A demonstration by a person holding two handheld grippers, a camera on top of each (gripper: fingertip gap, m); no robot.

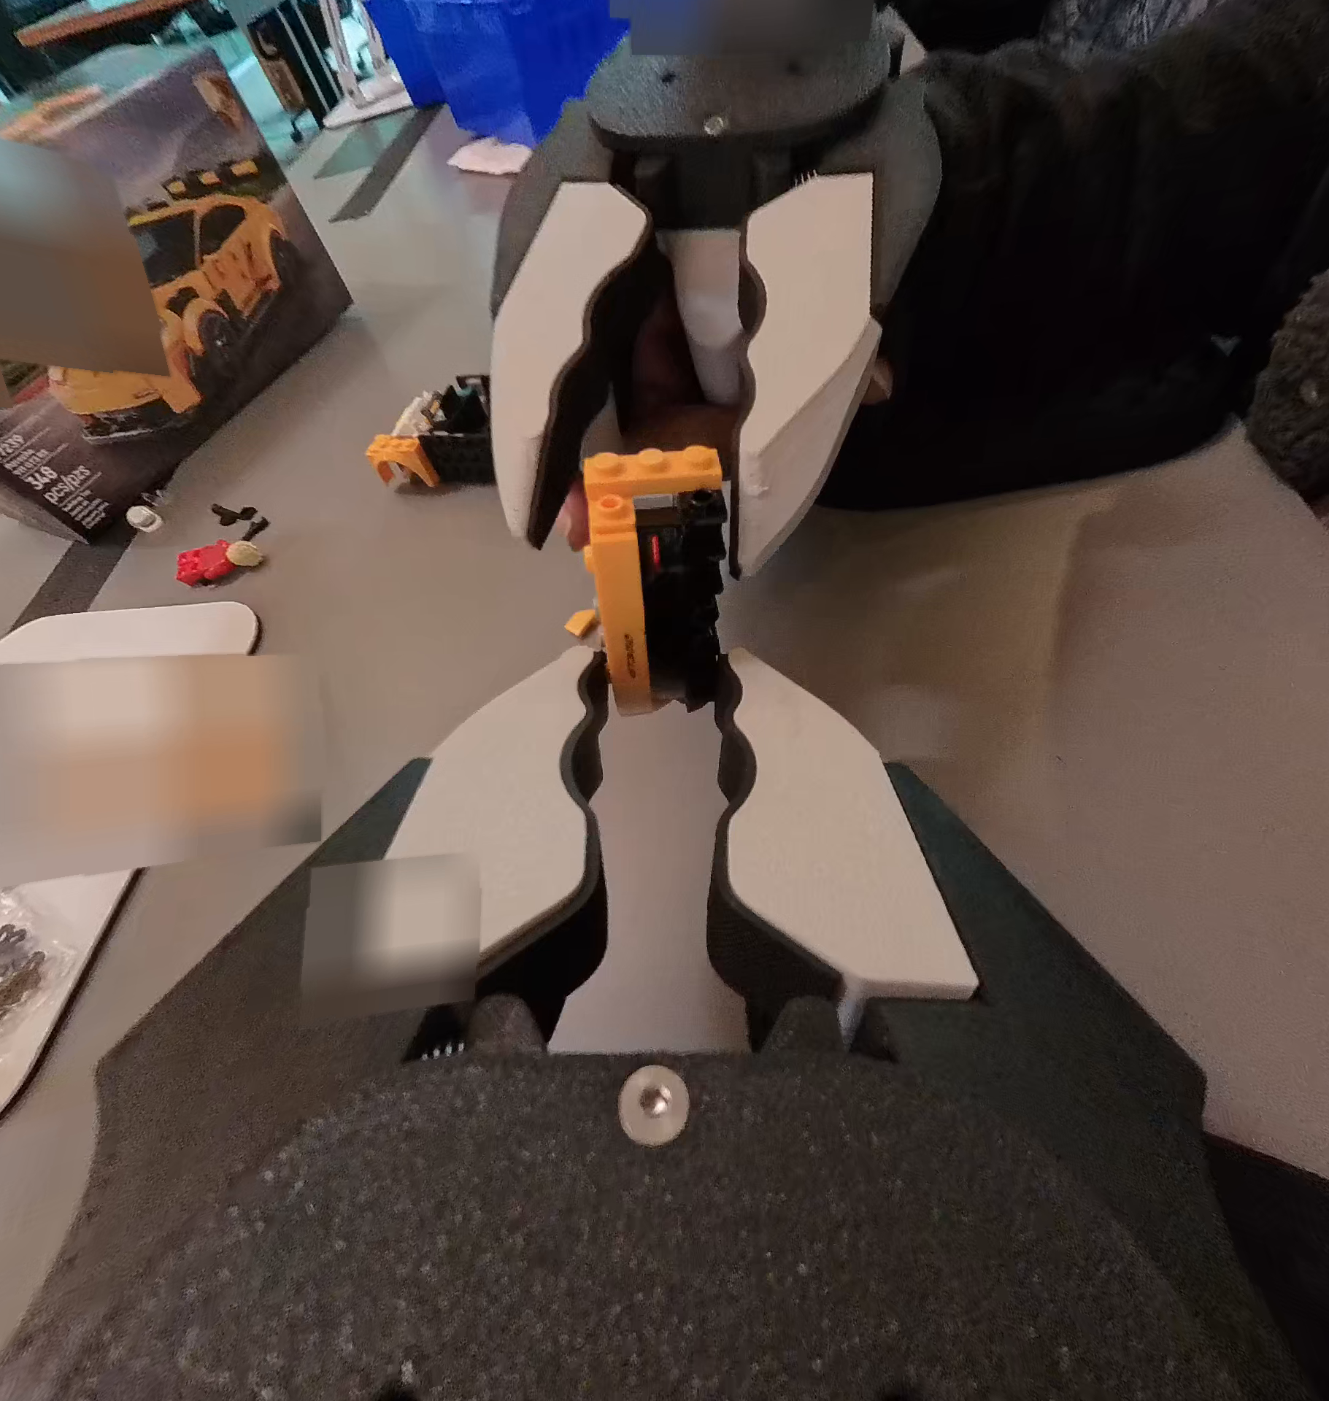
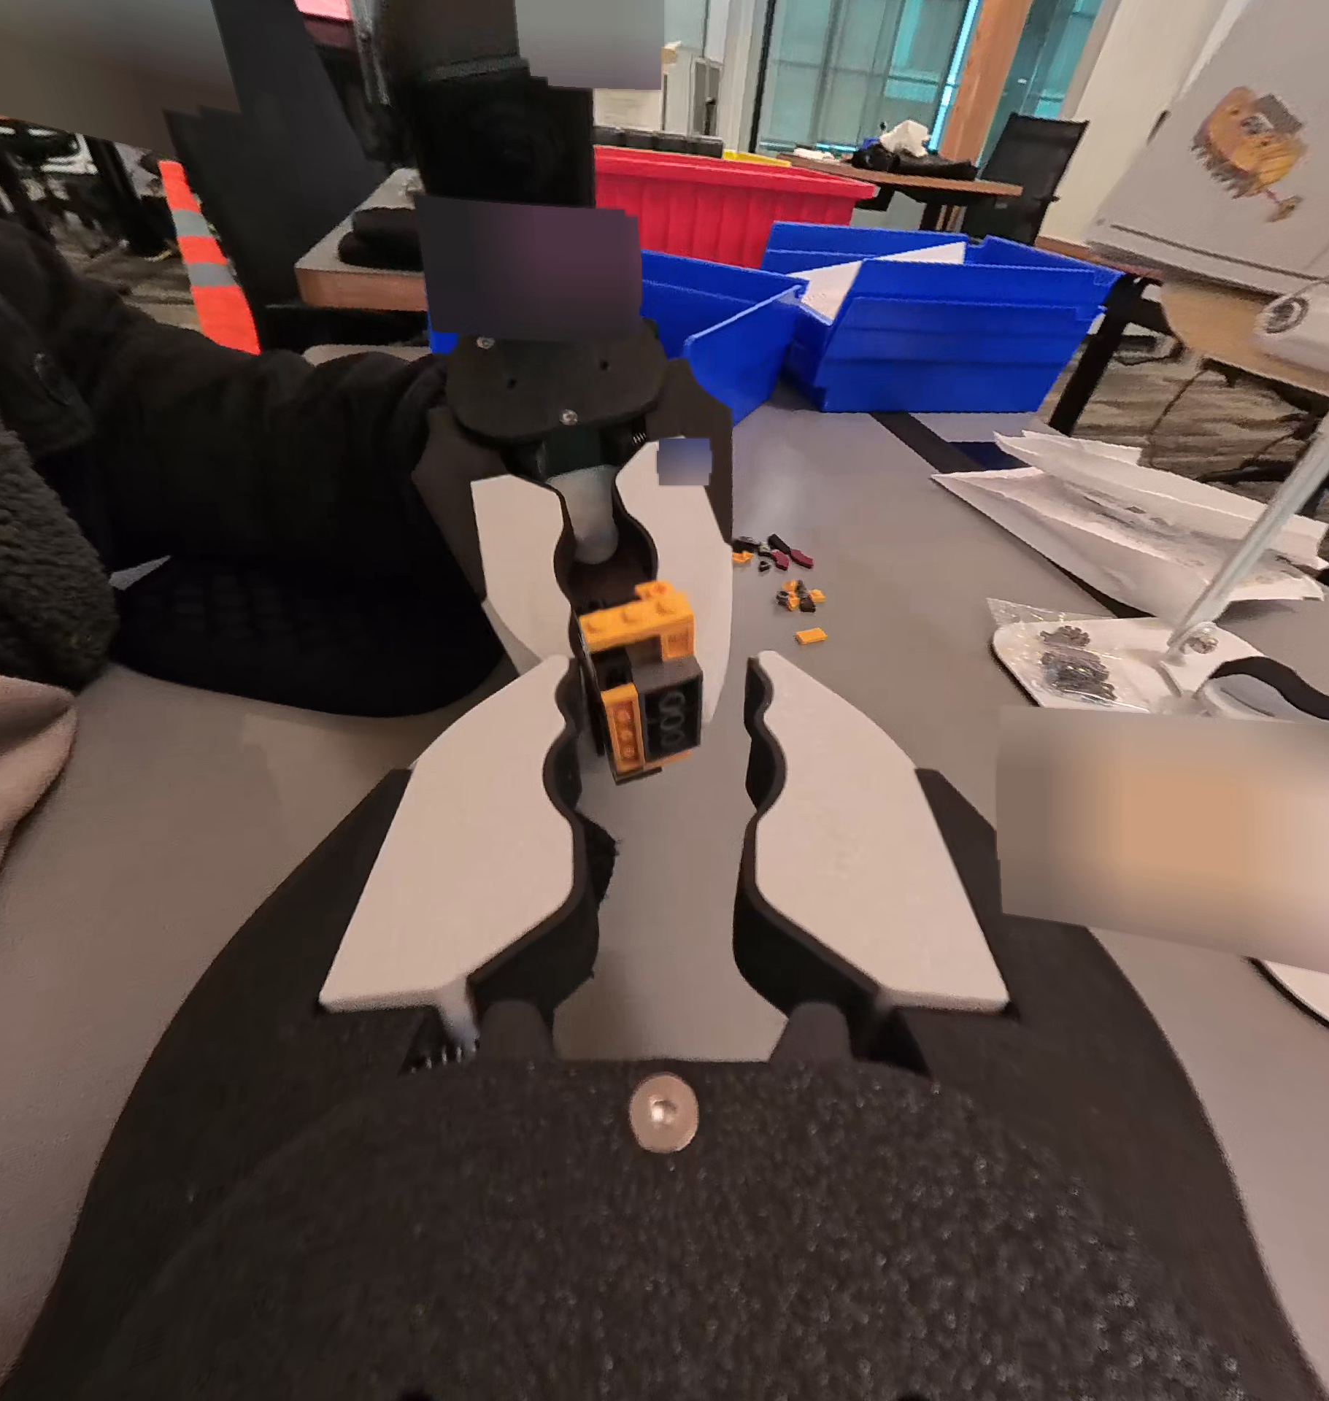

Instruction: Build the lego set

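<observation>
Left gripper (image 1: pixel 657 667) jaws clamp assembly (image 1: pixel 646 584) | right gripper (image 2: pixel 657 667) jaws parted | box (image 1: pixel 214 250) left-view only

Two handheld grippers meet tip to tip above the table, each pointing at the other. The left gripper (image 1: pixel 657 682) has its white fingers (image 1: pixel 517 766) drawn in close at the tips. The right gripper (image 2: pixel 657 697) faces it with fingers (image 2: pixel 843 819) spread wider. A dark-sleeved arm (image 2: pixel 214 455) extends behind the left gripper, another sleeve (image 1: pixel 1101 265) behind the right.
</observation>
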